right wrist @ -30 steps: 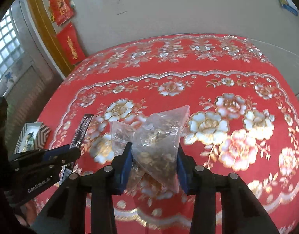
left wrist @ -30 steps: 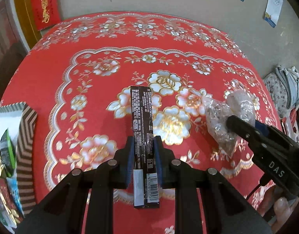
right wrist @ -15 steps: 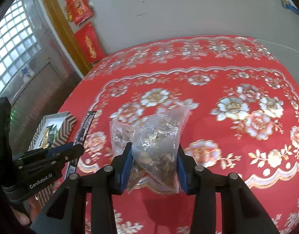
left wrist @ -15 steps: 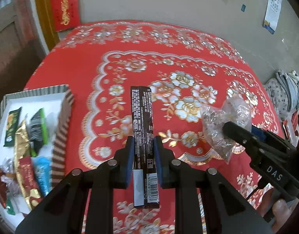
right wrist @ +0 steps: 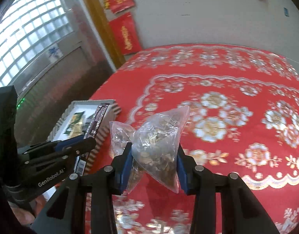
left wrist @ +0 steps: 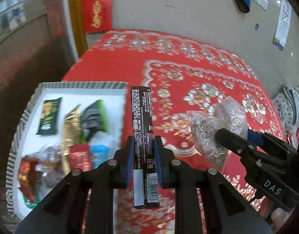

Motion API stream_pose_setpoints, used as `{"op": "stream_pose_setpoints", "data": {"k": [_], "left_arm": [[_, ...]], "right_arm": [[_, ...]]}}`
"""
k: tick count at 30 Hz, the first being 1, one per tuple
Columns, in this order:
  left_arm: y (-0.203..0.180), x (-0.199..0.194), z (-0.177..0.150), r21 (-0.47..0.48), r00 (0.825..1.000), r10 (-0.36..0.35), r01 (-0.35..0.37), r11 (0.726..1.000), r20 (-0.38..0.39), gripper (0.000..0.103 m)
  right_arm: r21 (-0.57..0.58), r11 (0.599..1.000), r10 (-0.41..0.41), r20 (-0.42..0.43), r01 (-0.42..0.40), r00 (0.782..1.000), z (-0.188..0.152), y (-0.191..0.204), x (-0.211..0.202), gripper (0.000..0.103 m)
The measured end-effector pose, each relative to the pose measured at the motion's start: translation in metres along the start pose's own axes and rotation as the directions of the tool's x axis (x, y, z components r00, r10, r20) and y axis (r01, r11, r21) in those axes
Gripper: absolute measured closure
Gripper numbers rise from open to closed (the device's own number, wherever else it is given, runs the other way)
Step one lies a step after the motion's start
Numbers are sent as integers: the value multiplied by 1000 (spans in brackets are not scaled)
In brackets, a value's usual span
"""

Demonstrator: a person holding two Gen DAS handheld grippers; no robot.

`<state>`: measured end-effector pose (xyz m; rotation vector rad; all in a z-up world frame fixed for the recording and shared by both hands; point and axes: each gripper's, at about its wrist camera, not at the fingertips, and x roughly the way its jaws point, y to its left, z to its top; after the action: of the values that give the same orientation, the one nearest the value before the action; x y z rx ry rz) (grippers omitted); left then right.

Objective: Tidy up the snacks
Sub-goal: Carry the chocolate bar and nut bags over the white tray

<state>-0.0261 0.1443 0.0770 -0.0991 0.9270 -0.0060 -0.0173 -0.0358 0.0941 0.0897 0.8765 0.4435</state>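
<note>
Wrapper [left wrist: 142, 136] clamped in left claw [left wrist: 143, 156] (lengthwise).

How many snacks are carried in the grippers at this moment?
2: the dark bar sits in the left gripper, and the clear bag in the right gripper.

We cannot read the blurred packets [left wrist: 71, 132] in the striped tray [left wrist: 22, 120], whose near corner runs behind the left gripper [left wrist: 143, 152]. The fine print on the dark bar [left wrist: 142, 120] is too small to read. What fills the clear bag [right wrist: 155, 146] stays unclear to us.
</note>
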Motion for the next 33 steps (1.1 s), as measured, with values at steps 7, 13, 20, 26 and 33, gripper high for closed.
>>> {"op": "stream_pose_setpoints", "data": {"k": [7,13,20,26,33], "left_arm": [[50,-23,-10,-54,999,49,-47,997,24,86],[91,-33,-25,-105,996,90,-88,991,19,86],[127,-37,-42,-156,993,121,-119,981,6,86],[148,-36,-53,-198,990,142,-140,970,-1,85],[156,-36,-57,-231,984,178,-167,959,28,82]], "right_arm": [[-84,994,67,-26,-69,997,3,57,15,61],[-153,980,116,-66,-125,991,2,105,34,61],[-221,960,148,-123,-172,981,-3,152,58,61],[-259,945,158,-180,-202,971,-13,184,83,61],[-295,937,144,-166,-188,976,-16,194,93,44]]}}
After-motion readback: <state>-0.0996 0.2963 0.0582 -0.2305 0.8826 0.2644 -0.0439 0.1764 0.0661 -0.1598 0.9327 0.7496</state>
